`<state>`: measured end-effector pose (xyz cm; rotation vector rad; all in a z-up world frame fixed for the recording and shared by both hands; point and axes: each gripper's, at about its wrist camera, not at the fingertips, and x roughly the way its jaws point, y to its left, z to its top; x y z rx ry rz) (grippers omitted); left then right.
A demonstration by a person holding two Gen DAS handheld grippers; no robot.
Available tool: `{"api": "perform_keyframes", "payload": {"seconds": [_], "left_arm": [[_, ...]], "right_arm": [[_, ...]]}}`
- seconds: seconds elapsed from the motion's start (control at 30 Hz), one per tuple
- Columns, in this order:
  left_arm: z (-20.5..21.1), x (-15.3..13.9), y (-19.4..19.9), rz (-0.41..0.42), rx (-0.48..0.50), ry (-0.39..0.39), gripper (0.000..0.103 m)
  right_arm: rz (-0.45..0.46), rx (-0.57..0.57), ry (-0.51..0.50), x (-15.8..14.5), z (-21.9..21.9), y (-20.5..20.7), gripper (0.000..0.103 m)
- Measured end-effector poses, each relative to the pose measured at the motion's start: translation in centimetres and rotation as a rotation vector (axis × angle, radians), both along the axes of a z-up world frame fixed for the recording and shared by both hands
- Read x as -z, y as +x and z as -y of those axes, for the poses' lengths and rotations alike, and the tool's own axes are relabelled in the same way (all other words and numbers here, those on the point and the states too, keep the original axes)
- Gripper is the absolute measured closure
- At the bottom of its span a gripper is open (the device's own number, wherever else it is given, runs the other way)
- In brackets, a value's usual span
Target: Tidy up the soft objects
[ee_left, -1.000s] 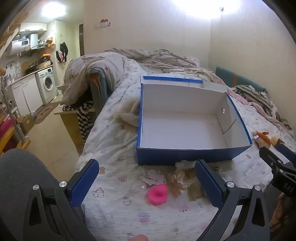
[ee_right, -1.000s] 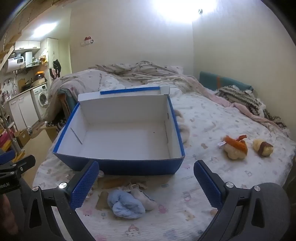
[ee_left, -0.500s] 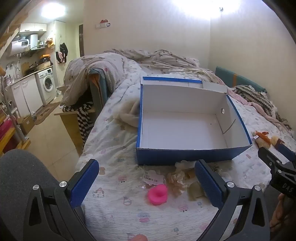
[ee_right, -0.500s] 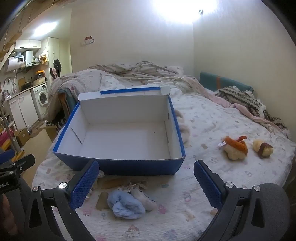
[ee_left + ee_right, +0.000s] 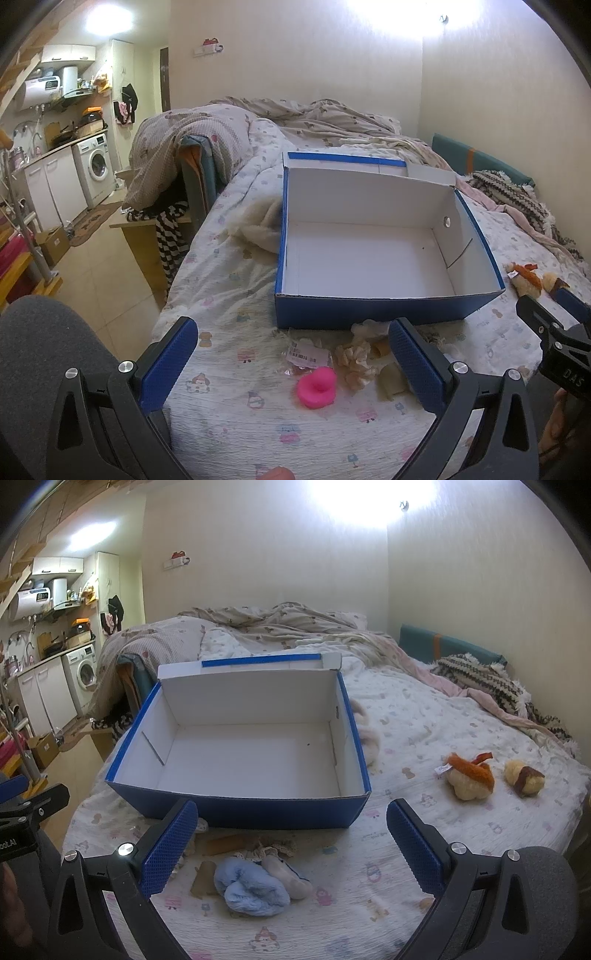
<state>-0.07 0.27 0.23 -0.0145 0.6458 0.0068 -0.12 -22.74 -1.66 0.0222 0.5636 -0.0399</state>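
Observation:
An open blue box (image 5: pixel 384 314) with a white, empty inside stands on the bed; it also shows in the right wrist view (image 5: pixel 273 814). In front of it lie a pink soft toy (image 5: pixel 317 386) and a cream ruffled toy (image 5: pixel 356 360). My left gripper (image 5: pixel 291 363) is open and empty above them. In the right wrist view a light blue plush (image 5: pixel 251 888) and a white plush (image 5: pixel 286 875) lie near the box. An orange-and-cream plush (image 5: pixel 469 775) and a cream-and-brown plush (image 5: pixel 524 777) lie to the right. My right gripper (image 5: pixel 290 843) is open and empty.
A rumpled duvet (image 5: pixel 280 627) covers the far end of the bed. A knitted blanket (image 5: pixel 487 681) lies at the far right by the wall. A cream fleece (image 5: pixel 258 229) lies left of the box. The bed's left edge drops to a tiled floor (image 5: pixel 92 288).

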Motion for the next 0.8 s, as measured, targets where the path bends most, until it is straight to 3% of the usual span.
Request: {"api": "perform_keyframes", "payload": {"seconds": [0.8], "left_arm": [[0.02,0.1,0.05,0.0,-0.004,0.005,0.0]], "right_arm": [[0.001,-0.001,-0.005,0.04,-0.2,0.03,0.0]]}}
